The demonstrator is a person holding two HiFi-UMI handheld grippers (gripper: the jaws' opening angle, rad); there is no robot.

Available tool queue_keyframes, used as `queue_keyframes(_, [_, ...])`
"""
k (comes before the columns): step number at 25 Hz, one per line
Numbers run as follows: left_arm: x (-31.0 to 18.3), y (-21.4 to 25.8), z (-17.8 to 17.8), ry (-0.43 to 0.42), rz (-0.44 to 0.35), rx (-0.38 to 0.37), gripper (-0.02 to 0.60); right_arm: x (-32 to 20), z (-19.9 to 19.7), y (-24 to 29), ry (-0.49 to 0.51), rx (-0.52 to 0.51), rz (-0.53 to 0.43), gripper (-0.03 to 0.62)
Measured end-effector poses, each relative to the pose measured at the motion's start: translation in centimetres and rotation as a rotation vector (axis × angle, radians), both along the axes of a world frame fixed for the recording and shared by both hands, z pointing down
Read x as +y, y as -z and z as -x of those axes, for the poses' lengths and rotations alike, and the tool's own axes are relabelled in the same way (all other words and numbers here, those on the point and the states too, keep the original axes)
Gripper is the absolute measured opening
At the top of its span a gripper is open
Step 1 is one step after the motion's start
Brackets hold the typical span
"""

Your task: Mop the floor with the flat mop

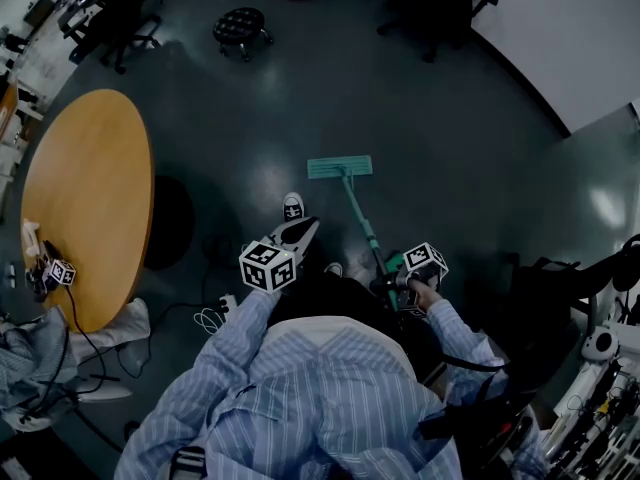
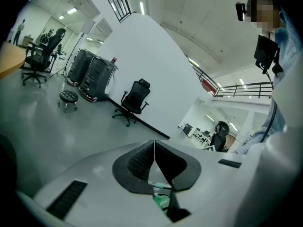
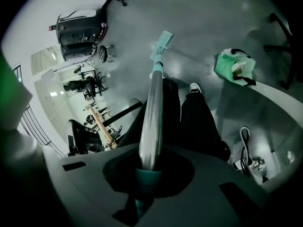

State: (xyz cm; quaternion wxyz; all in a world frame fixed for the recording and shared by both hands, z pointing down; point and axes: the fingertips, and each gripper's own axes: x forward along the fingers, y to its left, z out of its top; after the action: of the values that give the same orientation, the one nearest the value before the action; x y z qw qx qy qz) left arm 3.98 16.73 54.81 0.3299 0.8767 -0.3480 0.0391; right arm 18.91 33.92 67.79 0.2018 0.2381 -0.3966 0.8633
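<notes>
flat mop handle (image 1: 362,218): top hidden inside right gripper (image 1: 392,280) | table-edge items (image 1: 45,266): too small to identify

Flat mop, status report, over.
Right gripper shut on mop handle. Left gripper shut, empty. Mop head flat on floor. Shoe beside it.

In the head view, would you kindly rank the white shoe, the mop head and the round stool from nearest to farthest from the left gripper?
From the left gripper:
1. White shoe, just ahead.
2. Mop head, farther ahead, to the right.
3. Round stool, far ahead near the top.
</notes>
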Motion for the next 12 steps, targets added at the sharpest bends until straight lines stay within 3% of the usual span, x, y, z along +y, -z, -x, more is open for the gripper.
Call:
queue_keyframes(6, [2.0, -0.1, 0.3, -0.001, -0.001, -0.006, 0.009, 4.1, -1.6, 0.5, 0.037, 0.004, 0.015, 0.025])
queue_keyframes(12, [2.4, 0.3, 1.3, -0.013, -0.012, -0.01, 0.009, 5.9, -1.2, 1.6, 0.002, 0.002, 0.027, 0.025])
